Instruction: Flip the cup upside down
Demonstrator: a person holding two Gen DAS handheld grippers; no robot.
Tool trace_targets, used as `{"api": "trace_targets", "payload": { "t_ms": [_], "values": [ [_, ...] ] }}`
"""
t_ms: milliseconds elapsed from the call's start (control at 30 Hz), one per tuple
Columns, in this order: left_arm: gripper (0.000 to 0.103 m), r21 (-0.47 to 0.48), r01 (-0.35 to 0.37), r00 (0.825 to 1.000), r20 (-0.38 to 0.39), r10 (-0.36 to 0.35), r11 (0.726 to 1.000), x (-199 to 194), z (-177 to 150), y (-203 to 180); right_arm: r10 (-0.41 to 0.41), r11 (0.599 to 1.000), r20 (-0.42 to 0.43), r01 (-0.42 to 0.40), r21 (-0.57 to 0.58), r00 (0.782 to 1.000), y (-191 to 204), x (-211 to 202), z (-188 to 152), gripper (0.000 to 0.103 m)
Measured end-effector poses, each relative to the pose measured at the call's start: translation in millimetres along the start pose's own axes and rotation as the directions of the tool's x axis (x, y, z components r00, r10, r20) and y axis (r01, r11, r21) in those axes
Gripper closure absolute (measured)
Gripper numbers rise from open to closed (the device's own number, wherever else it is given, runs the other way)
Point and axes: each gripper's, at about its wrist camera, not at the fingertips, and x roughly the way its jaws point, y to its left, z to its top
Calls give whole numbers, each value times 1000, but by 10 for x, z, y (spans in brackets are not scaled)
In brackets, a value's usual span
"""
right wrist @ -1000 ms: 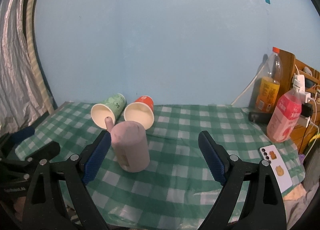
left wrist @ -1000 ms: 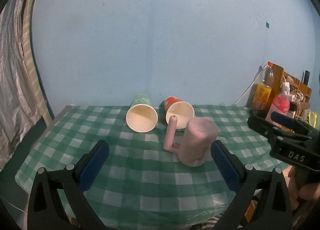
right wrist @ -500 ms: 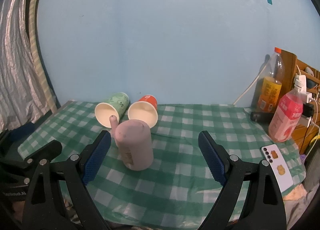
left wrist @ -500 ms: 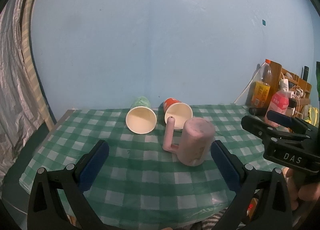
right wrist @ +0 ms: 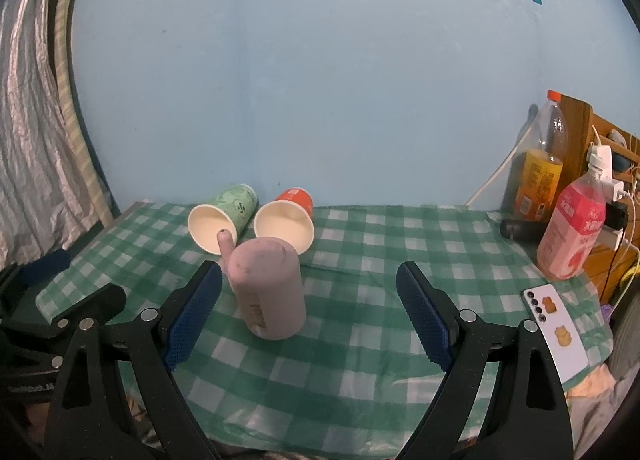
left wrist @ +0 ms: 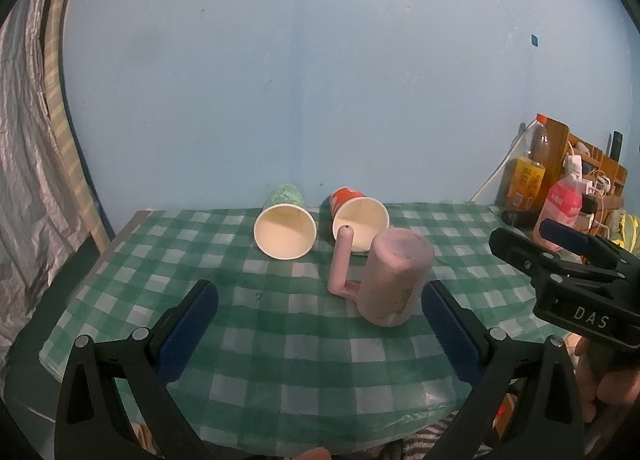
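A pink mug (left wrist: pixel 394 278) stands upside down on the green checked tablecloth (left wrist: pixel 280 344), its handle (left wrist: pixel 342 264) pointing left; it also shows in the right wrist view (right wrist: pixel 270 292). Behind it a green paper cup (left wrist: pixel 285 225) and a red paper cup (left wrist: pixel 358 217) lie on their sides, mouths facing me. My left gripper (left wrist: pixel 320 332) is open and empty in front of the mug. My right gripper (right wrist: pixel 310 312) is open and empty, hovering by the mug; it shows in the left wrist view (left wrist: pixel 560 260) at the right.
An orange drink bottle (right wrist: pixel 540 171), a pink drink bottle (right wrist: pixel 572 236) and a wooden rack with cables (left wrist: pixel 592 175) stand at the right. A phone (right wrist: pixel 556 328) lies at the table's right edge. A silver curtain (left wrist: pixel 28 179) hangs at the left.
Both grippers have pulled back and risen slightly from the table. The mug and the paper cups have not moved.
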Motion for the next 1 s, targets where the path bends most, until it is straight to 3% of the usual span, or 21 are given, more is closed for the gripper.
{"api": "trace_targets", "payload": {
  "t_ms": [1000],
  "values": [
    [0, -20, -8, 1000, -15, 7, 1000, -1, -19, -12, 4, 1000, -5, -4, -3, 1000, 27, -9, 3, 15]
  ]
}}
